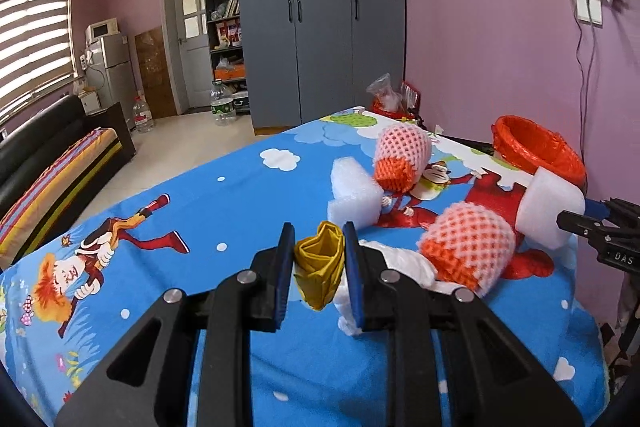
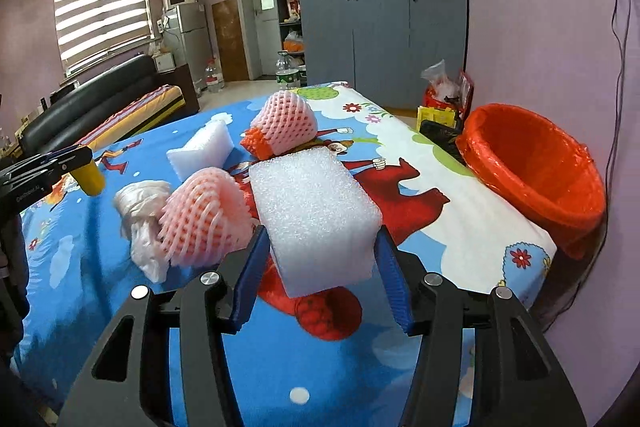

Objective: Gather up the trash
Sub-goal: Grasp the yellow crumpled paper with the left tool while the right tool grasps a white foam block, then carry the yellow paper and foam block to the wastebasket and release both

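The right hand-held gripper (image 2: 318, 267) held a white foam block (image 2: 316, 215) between its blue fingers, both pads pressed against the block's sides and its long axis running forward, away from the hand-held gripper. The orange-lined bin (image 2: 536, 171) lay ahead and to the right of that hand-held gripper, at the far right edge of the table (image 2: 460, 227), well apart from the block. It was the nearer of the two hands to the bin, so a forward-right carry seemed to be what the drop called for.

The left hand-held gripper (image 1: 318, 259) was closed narrowly on a folded yellow piece (image 1: 320, 263). From it the bin (image 1: 536, 147) lay far ahead and to the right, beyond a pink mesh fruit sleeve (image 1: 468, 243) and the right hand-held gripper's block (image 1: 548, 211).
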A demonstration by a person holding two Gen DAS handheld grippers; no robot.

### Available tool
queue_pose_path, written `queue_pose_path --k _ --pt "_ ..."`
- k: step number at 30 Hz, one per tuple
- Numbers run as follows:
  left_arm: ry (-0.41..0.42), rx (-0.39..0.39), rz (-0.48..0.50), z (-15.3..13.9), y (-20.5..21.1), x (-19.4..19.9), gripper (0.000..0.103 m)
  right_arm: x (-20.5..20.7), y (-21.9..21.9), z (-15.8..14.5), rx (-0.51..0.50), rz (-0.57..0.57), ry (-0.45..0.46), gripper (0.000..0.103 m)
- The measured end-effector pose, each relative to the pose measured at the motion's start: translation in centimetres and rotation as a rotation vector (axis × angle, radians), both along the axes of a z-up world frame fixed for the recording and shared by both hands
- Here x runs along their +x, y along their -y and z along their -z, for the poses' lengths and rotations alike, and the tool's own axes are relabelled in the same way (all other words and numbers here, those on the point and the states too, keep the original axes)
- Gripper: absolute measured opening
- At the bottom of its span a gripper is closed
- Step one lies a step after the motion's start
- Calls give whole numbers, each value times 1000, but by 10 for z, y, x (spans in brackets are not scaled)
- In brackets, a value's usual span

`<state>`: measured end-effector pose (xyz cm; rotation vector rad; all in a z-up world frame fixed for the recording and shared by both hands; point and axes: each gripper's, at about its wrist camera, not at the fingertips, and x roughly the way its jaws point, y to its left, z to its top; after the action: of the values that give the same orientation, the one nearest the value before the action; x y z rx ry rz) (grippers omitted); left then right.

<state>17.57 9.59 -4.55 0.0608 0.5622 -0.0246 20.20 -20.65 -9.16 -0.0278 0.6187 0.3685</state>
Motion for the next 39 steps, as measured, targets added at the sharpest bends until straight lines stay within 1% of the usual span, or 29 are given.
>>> queue_pose_path --k 7,13,19,22,26,34,39 --pt "-4 22 49 -4 27 -17 24 -14 6 -6 -1 -8 26 51" --pt "9 30 98 -4 69 -27 24 -26 21 -11 15 27 45 51" --pt "33 47 153 0 122 -33 24 -42 34 -19 8 71 88 52" --pt "33 58 193 1 142 -31 24 -51 38 -23 -11 74 120 52" --pt "29 70 242 2 165 -27 24 -54 50 -25 -6 95 135 52" --pt "24 90 304 3 197 -17 25 -52 80 -23 10 153 136 52" --pt "14 78 347 2 221 -1 25 -46 95 -21 17 184 129 52"
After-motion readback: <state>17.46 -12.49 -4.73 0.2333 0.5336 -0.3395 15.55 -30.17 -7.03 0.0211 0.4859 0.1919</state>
